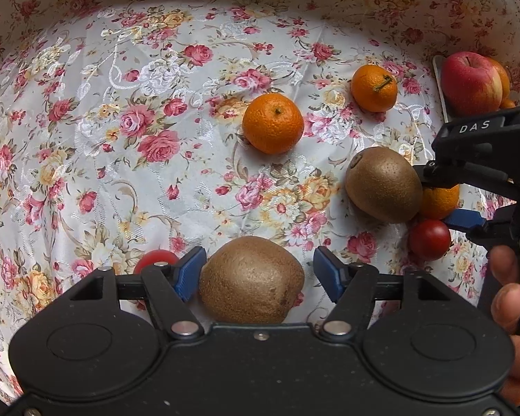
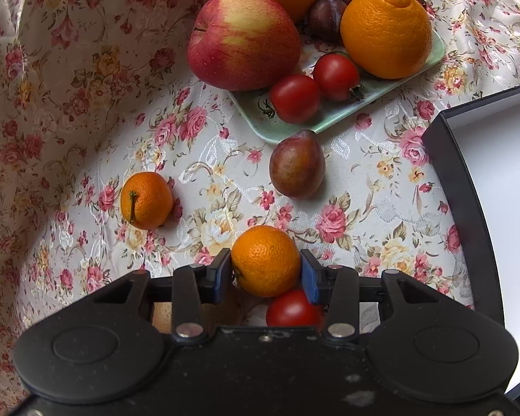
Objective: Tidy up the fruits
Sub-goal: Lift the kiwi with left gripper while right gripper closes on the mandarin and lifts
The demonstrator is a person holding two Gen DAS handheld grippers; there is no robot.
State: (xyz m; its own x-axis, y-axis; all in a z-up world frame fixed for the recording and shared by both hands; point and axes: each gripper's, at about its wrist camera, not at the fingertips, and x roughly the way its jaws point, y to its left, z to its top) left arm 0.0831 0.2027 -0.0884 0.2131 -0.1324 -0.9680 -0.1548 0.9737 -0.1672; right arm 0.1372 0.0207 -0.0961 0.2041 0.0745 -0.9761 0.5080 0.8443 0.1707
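My left fingers (image 1: 256, 274) point steeply down at the table (image 1: 156, 121), which carries a floral cloth. A kiwi (image 1: 251, 279) lies on the cloth between them. The blue pad on the left side sits at the kiwi's edge; the pad on the right side stands clear of it with a visible gap. These fingers are parted and grip nothing.

My right fingers (image 2: 266, 272) are closed against a mandarin (image 2: 265, 260), one blue pad on each side of it. A cherry tomato (image 2: 293, 308) lies just nearer, touching the mandarin's underside.

Farther off, a dark plum (image 2: 297, 163) lies just beside the near corner of a green tray (image 2: 294, 128). The tray holds an apple (image 2: 242, 40), two tomatoes and a large orange (image 2: 386, 31). A second mandarin (image 2: 145, 200) lies apart, to the left.
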